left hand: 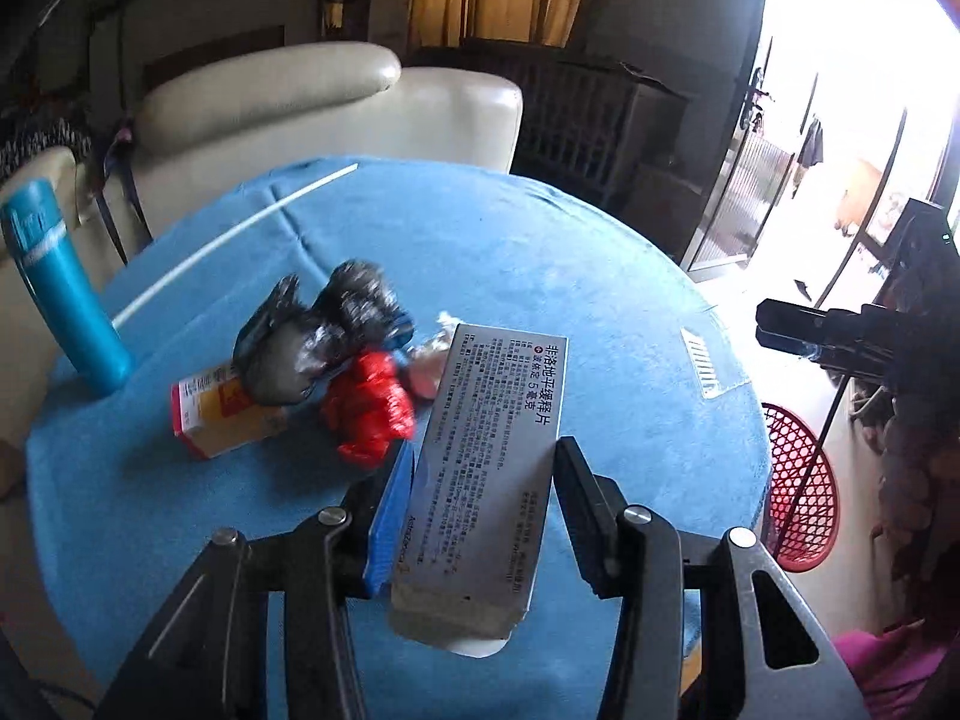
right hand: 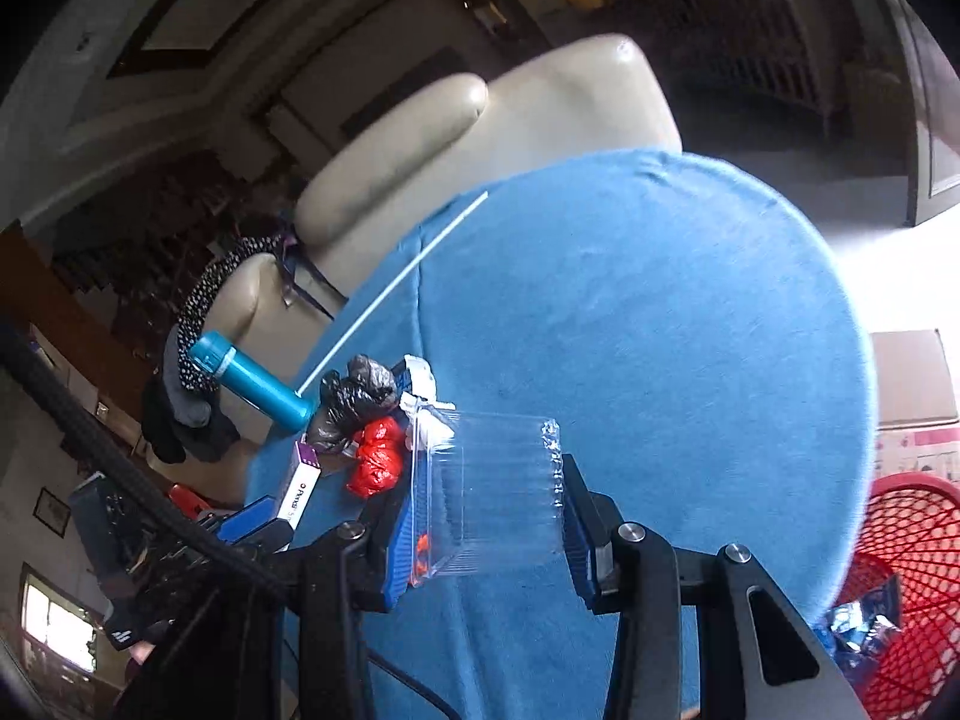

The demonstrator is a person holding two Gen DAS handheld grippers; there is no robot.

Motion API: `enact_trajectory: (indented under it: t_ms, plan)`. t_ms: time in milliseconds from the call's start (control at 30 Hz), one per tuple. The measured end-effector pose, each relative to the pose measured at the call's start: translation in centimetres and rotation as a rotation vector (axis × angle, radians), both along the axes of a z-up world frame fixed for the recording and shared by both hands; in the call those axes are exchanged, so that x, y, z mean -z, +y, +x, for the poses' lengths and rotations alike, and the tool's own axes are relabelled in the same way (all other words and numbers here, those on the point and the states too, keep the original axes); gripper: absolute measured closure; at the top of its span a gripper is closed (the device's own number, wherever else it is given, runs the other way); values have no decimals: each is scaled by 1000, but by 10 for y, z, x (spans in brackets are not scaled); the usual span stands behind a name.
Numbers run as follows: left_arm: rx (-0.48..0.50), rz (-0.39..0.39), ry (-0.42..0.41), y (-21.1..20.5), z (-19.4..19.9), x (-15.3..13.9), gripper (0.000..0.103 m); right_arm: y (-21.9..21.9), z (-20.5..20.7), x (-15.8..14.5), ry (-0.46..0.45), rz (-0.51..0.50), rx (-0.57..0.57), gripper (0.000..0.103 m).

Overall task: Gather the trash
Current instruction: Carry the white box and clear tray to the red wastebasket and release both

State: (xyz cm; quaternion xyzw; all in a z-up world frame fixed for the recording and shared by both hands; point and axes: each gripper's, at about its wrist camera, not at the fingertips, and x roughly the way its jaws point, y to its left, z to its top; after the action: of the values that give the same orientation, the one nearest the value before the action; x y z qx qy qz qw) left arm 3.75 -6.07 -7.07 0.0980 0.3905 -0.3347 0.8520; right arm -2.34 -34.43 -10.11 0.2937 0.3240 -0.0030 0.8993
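- Below and to the right of both grippers, off the table (right hand: 690,312) edge, stands one red basket (right hand: 900,570), the biggest item here and, I judge, where the trash goes; something blue and shiny already lies in it.
- Between the left gripper (left hand: 480,480) jaws sits one grey box (left hand: 486,468), lifted clear of the blue cloth; the pads are clamped on its long sides, the blue pad flat against its left edge.
- Between the right gripper (right hand: 489,492) jaws hangs one clear tray (right hand: 498,480), pinched across its width with both pads touching; it is thin plastic and will likely flex.
- To do this step well, I would keep both grips firm but not crushing, carry each load to the right and down over the basket rim, and let go only once well inside it, one hand at a time so they do not collide.
- Ahead and left of the left gripper, a pile waits on the table: one yellow box (left hand: 228,420), one black bag (left hand: 312,342), one red bag (left hand: 372,414), and a foil scrap (left hand: 435,339) just behind the grey box.
- Farther left stands one teal bottle (left hand: 60,282), upright, probably not trash.
- Beyond the pile lies one white straw (left hand: 240,234), well apart from both tools.
- Left of the right gripper, a small purple-capped box (right hand: 300,486) shows; whether it rests on the table I cannot tell.
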Motion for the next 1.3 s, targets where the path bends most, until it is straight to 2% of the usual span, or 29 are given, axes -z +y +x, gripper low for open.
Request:
enact_trajectory:
  t_ms: [67,200,367,533,767,1100,1300]
  plan:
    - [-10,20,-40,-13,-12,-11,53,-2,-9,-5,-22,1,6,59]
    - [-55,45,-61,-32,-21,-26,53,-6,-26,-10,-36,-14,18,59]
    - [-111,111,-110,-56,-22,-33,53,-19,-45,-9,-39,-13,52,59]
    - [-119,145,-152,-74,-27,-36,53,-32,-63,-9,-45,-9,86,59]
    - [-74,155,-211,-100,-44,-44,53,-47,-85,-13,-63,-22,117,59]
    - [18,166,-222,-138,-65,-46,53,-72,-116,-14,-72,-19,199,59]
    - [104,161,-195,-158,-80,-40,53,-96,-144,-10,-59,-27,285,59]
